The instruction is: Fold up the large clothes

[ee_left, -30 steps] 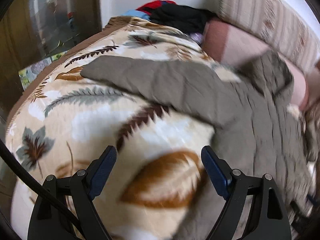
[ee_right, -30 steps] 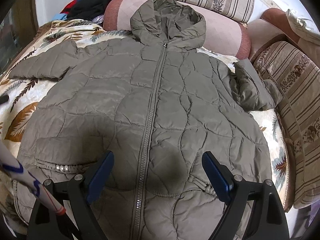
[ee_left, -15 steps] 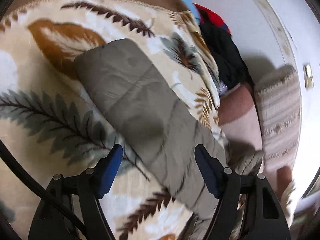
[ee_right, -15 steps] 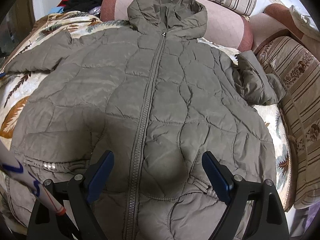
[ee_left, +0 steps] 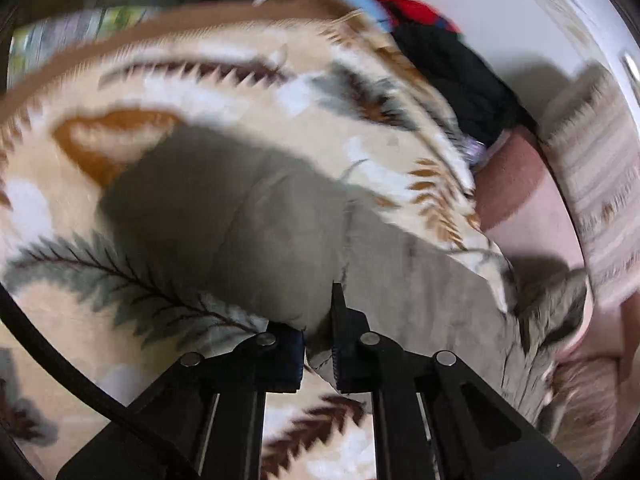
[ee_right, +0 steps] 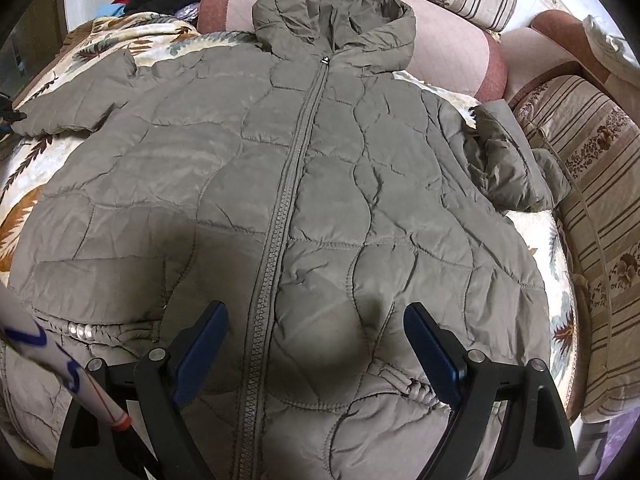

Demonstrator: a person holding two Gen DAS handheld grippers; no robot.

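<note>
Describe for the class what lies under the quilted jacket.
The jacket lies spread on a leaf-patterned blanket, which shows around its edges. Its hood rests against a pink cushion. Whatever is beneath the middle is covered.

left gripper (ee_left: 319, 344) with its 2 fingers pinched together on the sleeve (ee_left: 240, 216), right gripper (ee_right: 316, 344) hovering with fingers spread wide

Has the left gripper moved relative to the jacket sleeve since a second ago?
Yes. The left gripper has closed in on the sleeve lying on the leaf-print blanket, and its jaws now pinch the sleeve's edge.
</note>
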